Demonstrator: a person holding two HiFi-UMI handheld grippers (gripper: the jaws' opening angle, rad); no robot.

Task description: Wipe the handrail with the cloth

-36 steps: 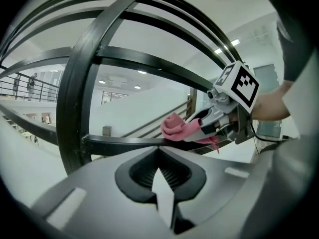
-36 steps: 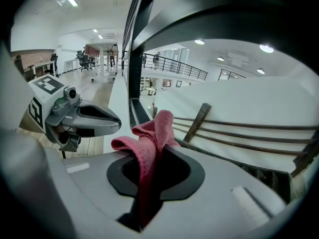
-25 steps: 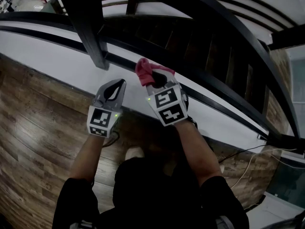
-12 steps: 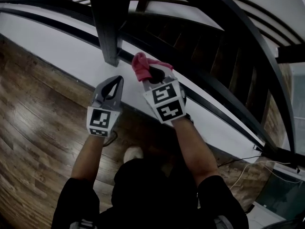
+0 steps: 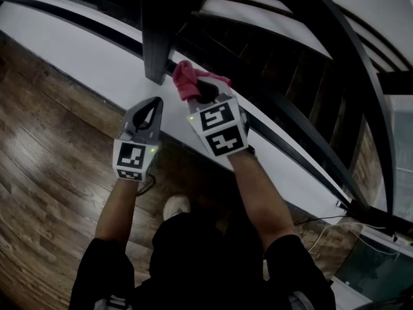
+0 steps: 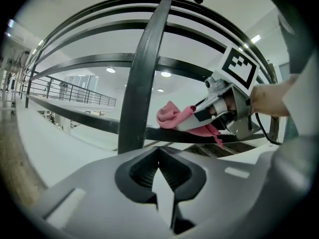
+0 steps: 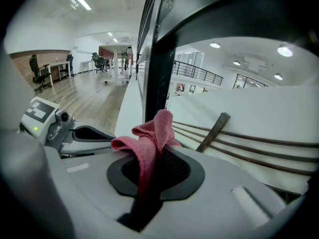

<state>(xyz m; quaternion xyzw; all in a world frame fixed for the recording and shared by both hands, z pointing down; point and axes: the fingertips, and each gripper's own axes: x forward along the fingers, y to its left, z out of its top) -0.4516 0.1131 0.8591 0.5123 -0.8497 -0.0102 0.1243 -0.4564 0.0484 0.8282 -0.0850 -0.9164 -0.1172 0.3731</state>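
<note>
Your right gripper (image 5: 204, 93) is clamped on the pink cloth (image 5: 186, 82), which touches the dark handrail (image 6: 84, 117) just beside the post (image 5: 158, 31). Your left gripper (image 5: 153, 105) hangs nearby, jaws together, holding nothing.

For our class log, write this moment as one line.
right gripper shut on cloth | left gripper shut, empty | cloth at rail

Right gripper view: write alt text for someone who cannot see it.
The right gripper is shut on a pink cloth, whose bunched end stands up in front of a black railing post. The left gripper shows at the left, with a wooden floor beyond.
</note>
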